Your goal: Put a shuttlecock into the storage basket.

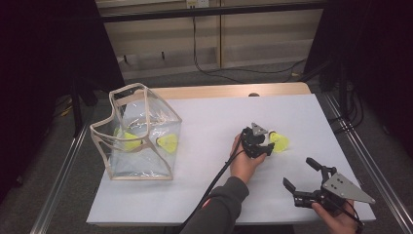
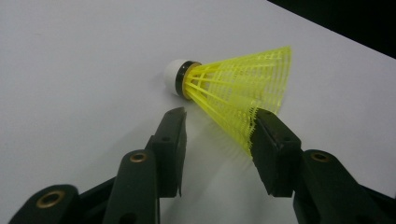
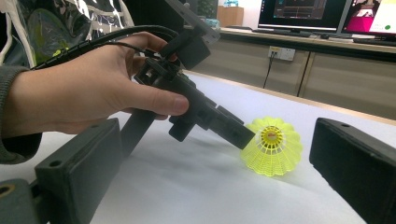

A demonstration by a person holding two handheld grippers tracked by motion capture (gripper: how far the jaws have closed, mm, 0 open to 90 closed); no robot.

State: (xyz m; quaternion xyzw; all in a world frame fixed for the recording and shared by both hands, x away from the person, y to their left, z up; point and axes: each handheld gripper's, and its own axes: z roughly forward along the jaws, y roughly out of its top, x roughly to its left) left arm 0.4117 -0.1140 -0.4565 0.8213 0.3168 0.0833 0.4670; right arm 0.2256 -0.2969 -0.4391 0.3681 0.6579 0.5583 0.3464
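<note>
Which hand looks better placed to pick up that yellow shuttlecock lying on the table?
The left. Its hand-held gripper already straddles the shuttlecock, one jaw touching the yellow skirt. The right hand-held gripper sits apart near the table's front edge, jaws open and holding nothing.

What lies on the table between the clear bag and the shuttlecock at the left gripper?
Bare white table surface, as the high view shows, lies between the clear bag and the yellow shuttlecock that the left gripper straddles.

High view looks down on the table (image 1: pixel 204 195); both close gripper views share the shuttlecock (image 2: pixel 233 91).
</note>
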